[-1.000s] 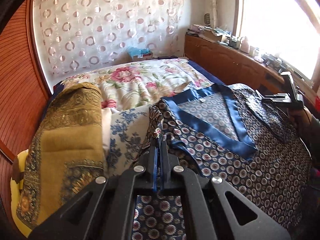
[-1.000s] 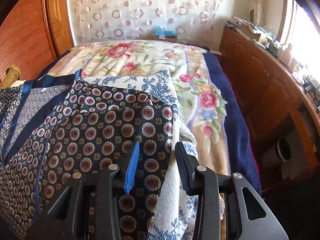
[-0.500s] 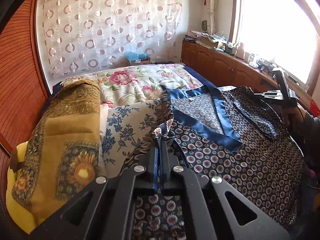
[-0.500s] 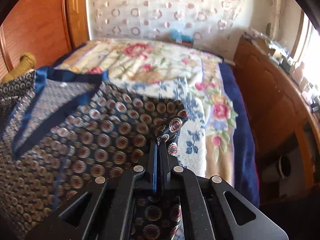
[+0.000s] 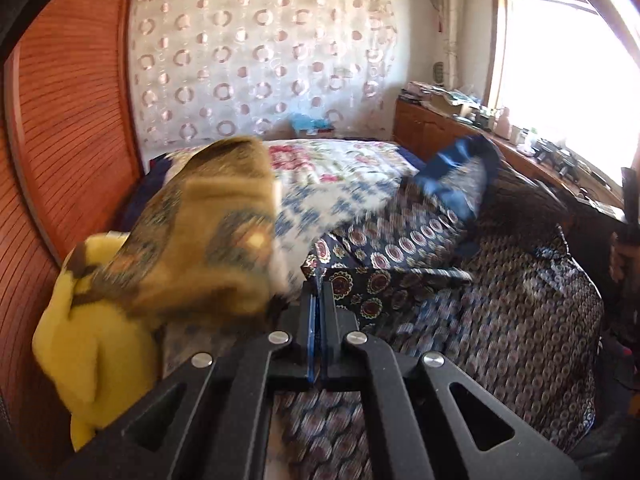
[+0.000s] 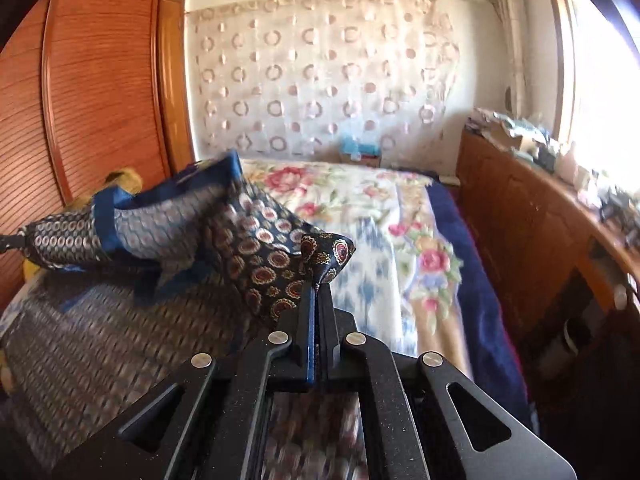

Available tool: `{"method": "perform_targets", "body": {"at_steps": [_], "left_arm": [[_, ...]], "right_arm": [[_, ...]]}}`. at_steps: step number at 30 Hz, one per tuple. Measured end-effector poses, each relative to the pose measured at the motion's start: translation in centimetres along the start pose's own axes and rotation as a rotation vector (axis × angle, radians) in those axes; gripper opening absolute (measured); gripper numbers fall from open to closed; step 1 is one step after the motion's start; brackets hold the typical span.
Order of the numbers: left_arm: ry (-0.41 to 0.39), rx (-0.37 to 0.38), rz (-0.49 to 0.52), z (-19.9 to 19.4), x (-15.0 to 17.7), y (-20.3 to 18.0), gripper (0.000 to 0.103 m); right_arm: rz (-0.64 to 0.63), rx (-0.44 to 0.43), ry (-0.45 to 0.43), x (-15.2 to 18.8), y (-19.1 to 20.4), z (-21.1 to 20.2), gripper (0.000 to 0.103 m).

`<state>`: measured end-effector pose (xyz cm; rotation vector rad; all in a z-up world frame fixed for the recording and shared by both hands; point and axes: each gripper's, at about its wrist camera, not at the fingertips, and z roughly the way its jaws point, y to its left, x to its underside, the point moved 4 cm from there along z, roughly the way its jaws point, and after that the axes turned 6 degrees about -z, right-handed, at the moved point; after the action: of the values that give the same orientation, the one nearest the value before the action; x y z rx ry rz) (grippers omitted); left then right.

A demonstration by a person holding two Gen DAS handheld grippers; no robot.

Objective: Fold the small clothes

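A dark navy patterned garment [image 5: 500, 320] with a blue satin collar [image 5: 456, 176] is lifted off the bed between both grippers. My left gripper [image 5: 318, 284] is shut on one edge of the garment. My right gripper [image 6: 318, 286] is shut on another corner of the garment [image 6: 328, 252]. The cloth hangs and sags between them, with the collar [image 6: 168, 192] raised toward the far side. The picture is blurred by motion.
A floral quilt [image 6: 360, 208] covers the bed. A folded mustard patterned cloth [image 5: 200, 240] over a yellow item [image 5: 92, 360] lies at the left. A wooden wardrobe [image 6: 92, 92] stands left, and a cluttered wooden cabinet [image 6: 540, 220] under the window at right.
Both grippers have risen and lifted the garment off the bed. The right gripper, open one second ago, closed on the garment's corner. The collar has swung upward.
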<state>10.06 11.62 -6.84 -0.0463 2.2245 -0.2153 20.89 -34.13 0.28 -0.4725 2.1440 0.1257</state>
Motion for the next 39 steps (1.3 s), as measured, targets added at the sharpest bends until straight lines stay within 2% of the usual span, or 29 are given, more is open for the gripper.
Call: {"method": "perform_targets", "body": {"at_steps": [5,11,16,20,28,30,31,33,35,36,39], "left_arm": [[0.001,-0.028,-0.057,-2.3,3.8,1.8,0.0],[-0.013,-0.049,-0.104,-5.1,6.8,2.7,0.0],[0.026,-0.08,-0.111,-6.1,8.7,3.2,0.0],[0.059,-0.098,-0.097,-5.9,9.9,3.2,0.0],[0.076,-0.089,-0.08,-6.1,9.9,2.9,0.001],[0.072,-0.083,-0.075,-6.2,9.7,2.7,0.01],[0.068,-0.074,-0.077,-6.4,9.6,2.6,0.016],[0.058,-0.062,-0.083,-6.5,9.2,2.7,0.042],[0.053,-0.062,-0.087,-6.4,8.9,2.8,0.048],[0.055,-0.065,-0.091,-6.1,8.6,3.0,0.051],[0.045,-0.072,-0.092,-5.3,7.3,3.2,0.052]], "right_arm": [[0.043,0.007,0.042,5.3,-0.3,-3.4,0.0],[0.106,0.015,0.098,10.7,-0.3,-7.5,0.0],[0.128,0.009,0.139,12.8,-0.2,-9.5,0.0],[0.112,0.017,0.188,14.3,0.5,-9.0,0.0],[0.093,0.033,0.193,13.8,0.8,-8.7,0.002],[0.086,0.044,0.184,13.4,0.7,-9.1,0.005],[0.082,0.052,0.179,13.1,0.7,-9.4,0.01],[0.074,0.07,0.166,12.5,0.5,-9.7,0.019],[0.061,0.087,0.149,11.9,0.5,-10.0,0.035],[0.051,0.104,0.142,11.4,0.4,-10.0,0.04],[0.041,0.101,0.127,10.3,0.2,-9.5,0.045]]}}
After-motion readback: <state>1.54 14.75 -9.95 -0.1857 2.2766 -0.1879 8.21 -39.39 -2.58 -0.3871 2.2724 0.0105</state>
